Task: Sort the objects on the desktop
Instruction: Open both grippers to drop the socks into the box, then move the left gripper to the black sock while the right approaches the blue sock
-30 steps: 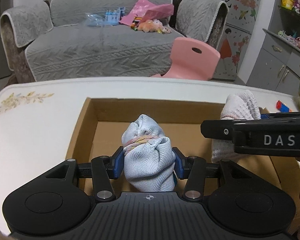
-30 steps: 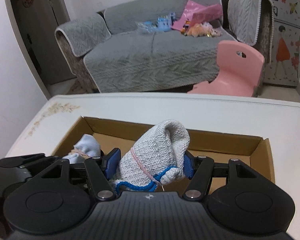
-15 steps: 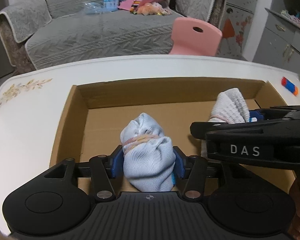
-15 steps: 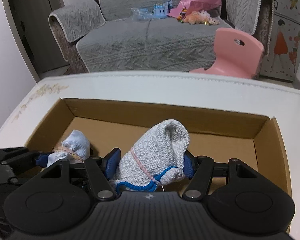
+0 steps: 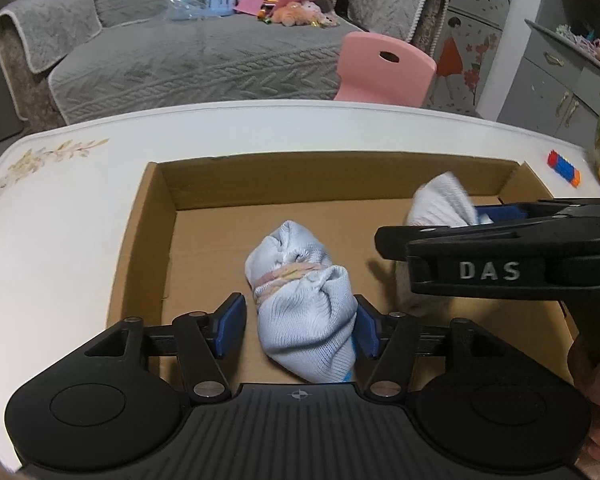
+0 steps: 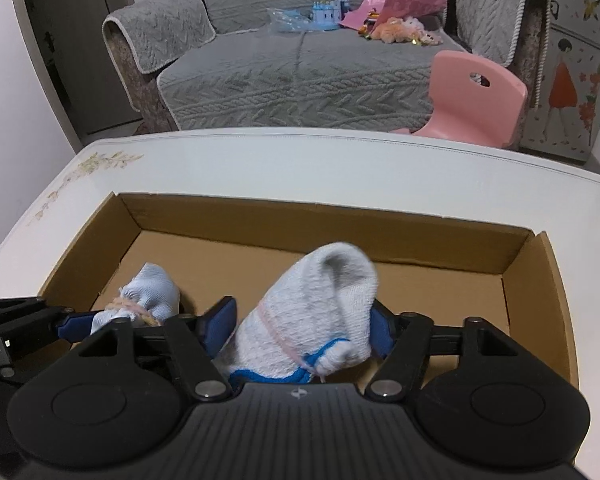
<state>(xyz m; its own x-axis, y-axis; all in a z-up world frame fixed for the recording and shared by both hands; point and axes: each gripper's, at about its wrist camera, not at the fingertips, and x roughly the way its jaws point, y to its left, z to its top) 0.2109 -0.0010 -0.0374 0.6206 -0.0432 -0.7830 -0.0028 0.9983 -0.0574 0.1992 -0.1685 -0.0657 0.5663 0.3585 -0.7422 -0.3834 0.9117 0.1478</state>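
Both sock bundles are down inside the cardboard box (image 5: 140,240) near its front edge. The left hand-held gripper (image 5: 298,330) has parted, left pad clear of the pale blue sock bundle (image 5: 304,300), and the right hand-held gripper (image 6: 302,330) looks loosened around the white sock bundle (image 6: 320,312). The risk I see is knit snagging on a pad when they lift out, dragging a bundle over the box wall onto the surface (image 5: 60,220).

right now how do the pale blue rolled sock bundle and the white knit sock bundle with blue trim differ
The pale blue rolled sock bundle is smooth-knit and bound by a peach-pink band; the white knit sock bundle with blue trim is coarser and tied with a thin pink band. The blue one sits left in the cardboard box, between the left gripper fingers; the white one sits between the right gripper fingers. Both grippers look open.
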